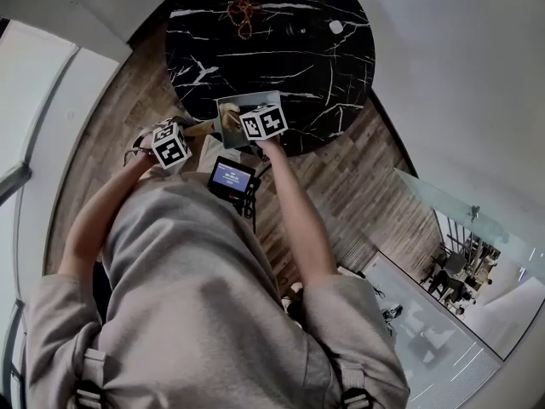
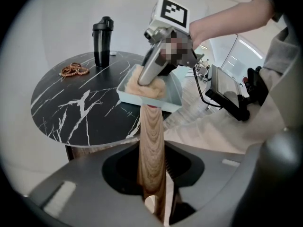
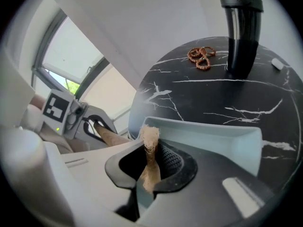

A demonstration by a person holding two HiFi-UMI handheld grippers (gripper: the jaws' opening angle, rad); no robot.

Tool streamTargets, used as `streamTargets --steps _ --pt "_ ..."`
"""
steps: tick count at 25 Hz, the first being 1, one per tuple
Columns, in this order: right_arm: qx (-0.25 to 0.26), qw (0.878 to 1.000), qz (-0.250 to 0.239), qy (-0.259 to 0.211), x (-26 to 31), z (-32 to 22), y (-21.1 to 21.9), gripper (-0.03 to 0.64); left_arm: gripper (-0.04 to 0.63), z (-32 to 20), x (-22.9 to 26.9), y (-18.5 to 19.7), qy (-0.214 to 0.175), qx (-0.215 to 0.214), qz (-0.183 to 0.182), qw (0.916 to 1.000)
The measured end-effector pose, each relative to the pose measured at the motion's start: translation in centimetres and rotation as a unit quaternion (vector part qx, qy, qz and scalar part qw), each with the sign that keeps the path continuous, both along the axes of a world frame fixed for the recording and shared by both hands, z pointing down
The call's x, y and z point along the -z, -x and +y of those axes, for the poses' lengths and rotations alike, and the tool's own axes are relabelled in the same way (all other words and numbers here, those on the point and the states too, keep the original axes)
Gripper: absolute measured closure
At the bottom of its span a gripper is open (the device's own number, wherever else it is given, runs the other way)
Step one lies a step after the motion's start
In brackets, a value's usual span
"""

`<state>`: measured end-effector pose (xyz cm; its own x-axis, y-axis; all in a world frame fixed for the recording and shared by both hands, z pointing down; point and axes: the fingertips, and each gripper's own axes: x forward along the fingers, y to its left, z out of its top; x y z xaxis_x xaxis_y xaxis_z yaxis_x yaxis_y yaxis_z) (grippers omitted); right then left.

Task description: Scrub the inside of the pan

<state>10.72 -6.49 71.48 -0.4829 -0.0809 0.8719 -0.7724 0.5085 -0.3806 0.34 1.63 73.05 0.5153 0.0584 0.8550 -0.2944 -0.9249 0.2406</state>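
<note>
Viewed from above, a black marble table [image 1: 341,83] carries beads [image 1: 241,13] at 12 o'clock and a black bottle [image 2: 102,40] near 1 o'clock. Both are well apart from the pale blue pan [image 2: 173,96] at the 6 o'clock edge. A small screen [image 1: 232,177] sits in front of the person's chest, its blue display too blurred to read. The only clear print is the square markers on the gripper cubes.

The right forearm [image 1: 294,203] reaches nearly straight to the pan, while the left forearm [image 1: 94,220] is bent, elbow out toward 8 o'clock. The left gripper [image 2: 152,190] clamps the pan's wooden handle [image 2: 152,136], jaws partway apart. The right gripper [image 3: 147,174], tilted down into the pan, pinches a beige scrubber [image 3: 150,138] — possibly cloth — which covers much of the pan's inside.
</note>
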Motion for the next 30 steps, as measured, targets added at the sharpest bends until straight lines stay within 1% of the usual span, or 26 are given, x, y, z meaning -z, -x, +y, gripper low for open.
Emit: streamTargets --steps 1,2,3,4,6,7,8,9,10,11,12,13,14,15,16,17,18,19,21,23,24,25,26,28,29,30 --pt "0.013 1.000 0.008 -0.007 0.6 0.1 -1.2 0.566 0.485 0.0 0.0 0.1 0.000 -0.001 0.000 1.0000" --pt "0.026 0.999 0.035 -0.020 1.1 -0.1 -2.9 0.566 0.485 0.0 0.0 0.1 0.000 -0.002 0.000 1.0000" --pt "0.040 0.996 0.074 -0.038 1.4 -0.7 -4.9 0.566 0.485 0.0 -0.1 0.1 0.000 -0.003 0.000 1.0000" --pt "0.055 0.990 0.116 -0.056 1.5 -1.5 -7.0 0.566 0.485 0.0 -0.1 0.2 0.000 -0.004 0.000 1.0000" --pt "0.087 0.974 0.189 -0.087 2.0 -3.3 -10.5 0.566 0.485 -0.1 -0.1 0.2 0.000 -0.005 -0.001 1.0000" --pt "0.105 0.966 0.214 -0.099 2.3 -4.0 -11.6 0.566 0.485 0.0 0.0 0.1 0.001 -0.005 -0.001 1.0000" --pt "0.131 0.956 0.236 -0.115 2.7 -4.8 -12.1 0.566 0.485 0.0 0.0 0.1 0.000 -0.005 -0.001 1.0000" --pt "0.172 0.941 0.259 -0.136 2.9 -5.4 -12.3 0.566 0.485 0.0 0.0 0.0 0.000 -0.004 -0.002 1.0000" --pt "0.232 0.915 0.285 -0.165 3.0 -6.0 -12.1 0.566 0.485 0.0 0.0 0.0 -0.001 -0.004 -0.003 1.0000" --pt "0.309 0.877 0.311 -0.195 2.9 -6.1 -11.8 0.566 0.485 0.0 -0.1 0.0 -0.001 -0.003 -0.003 1.0000" --pt "0.393 0.828 0.333 -0.220 2.7 -5.9 -11.4 0.566 0.485 0.0 -0.1 0.0 -0.002 -0.004 -0.004 1.0000" --pt "0.471 0.776 0.347 -0.235 2.2 -5.2 -11.0 0.566 0.485 0.1 -0.2 0.0 -0.003 -0.004 -0.003 1.0000" --pt "0.533 0.730 0.354 -0.242 1.6 -4.5 -10.7 0.568 0.485 0.1 -0.2 0.0 -0.004 -0.005 -0.002 1.0000" --pt "0.575 0.694 0.358 -0.244 1.0 -4.0 -10.5 0.568 0.485 0.1 -0.2 0.0 -0.005 -0.005 -0.002 1.0000" --pt "0.597 0.673 0.363 -0.245 0.6 -3.8 -10.4 0.569 0.485 0.1 -0.1 0.1 -0.006 -0.004 -0.003 1.0000" --pt "0.600 0.665 0.369 -0.248 0.3 -3.9 -10.4 0.569 0.485 0.1 -0.1 0.1 -0.006 -0.004 -0.003 1.0000" --pt "0.591 0.667 0.377 -0.252 0.2 -4.3 -10.4 0.571 0.485 0.1 -0.1 0.0 -0.007 -0.004 -0.003 1.0000" --pt "0.579 0.673 0.384 -0.255 0.1 -4.6 -10.3 0.569 0.485 0.1 -0.1 0.0 -0.008 -0.004 -0.003 1.0000" --pt "0.564 0.679 0.395 -0.254 -0.1 -5.1 -10.1 0.569 0.485 0.1 -0.1 -0.1 -0.008 -0.001 -0.002 1.0000" --pt "0.555 0.689 0.400 -0.241 -0.1 -5.3 -10.1 0.569 0.485 -0.1 -0.1 -0.1 -0.009 0.002 -0.002 1.0000" --pt "0.554 0.694 0.400 -0.226 -0.3 -5.1 -10.1 0.569 0.485 -0.1 -0.1 0.0 -0.010 0.002 -0.003 0.9999" --pt "0.560 0.697 0.398 -0.206 -0.5 -4.7 -10.2 0.572 0.485 -0.2 -0.2 0.0 -0.011 0.001 -0.004 0.9999" --pt "0.571 0.695 0.396 -0.183 -0.9 -4.1 -10.3 0.578 0.485 -0.2 -0.2 0.0 -0.013 0.000 -0.005 0.9999" --pt "0.594 0.688 0.392 -0.142 -1.5 -2.7 -10.7 0.577 0.485 -0.4 -0.2 -0.1 -0.015 -0.001 -0.009 0.9998" --pt "0.600 0.688 0.389 -0.126 -1.6 -2.1 -11.0 0.577 0.485 -0.4 -0.2 -0.2 -0.014 -0.001 -0.011 0.9998" --pt "0.601 0.693 0.383 -0.112 -1.7 -1.5 -11.2 0.575 0.485 -0.5 -0.1 -0.2 -0.013 0.000 -0.012 0.9998"
